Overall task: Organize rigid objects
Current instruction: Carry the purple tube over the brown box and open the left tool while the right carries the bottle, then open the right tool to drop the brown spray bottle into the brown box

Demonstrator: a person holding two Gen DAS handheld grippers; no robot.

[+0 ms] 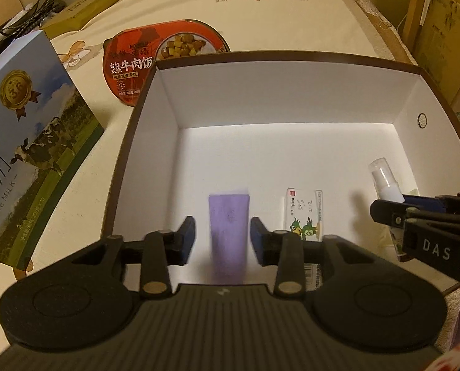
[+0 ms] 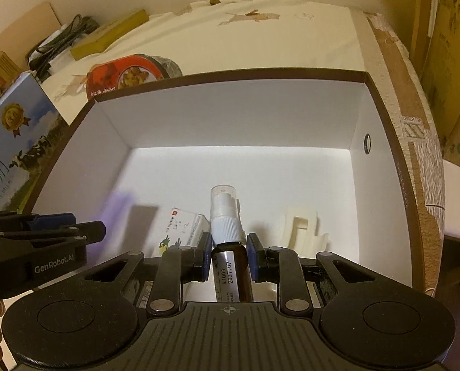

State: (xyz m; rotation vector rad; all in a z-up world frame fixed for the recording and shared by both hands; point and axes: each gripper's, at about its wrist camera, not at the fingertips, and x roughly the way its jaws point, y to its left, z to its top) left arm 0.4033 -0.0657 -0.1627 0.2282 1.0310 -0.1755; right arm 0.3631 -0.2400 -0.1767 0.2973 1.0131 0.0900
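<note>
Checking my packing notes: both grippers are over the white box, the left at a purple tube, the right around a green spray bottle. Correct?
Not quite. In the right wrist view the spray bottle between the right gripper pads is brown glass with a white sprayer, not green. The left gripper is at the purple tube in the white box.

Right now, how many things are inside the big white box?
4. The purple tube sits between the left gripper's jaws, the parrot carton beside it, the spray bottle between the right gripper's jaws, the cream plastic piece rightmost. More may hide behind the grippers.
</note>
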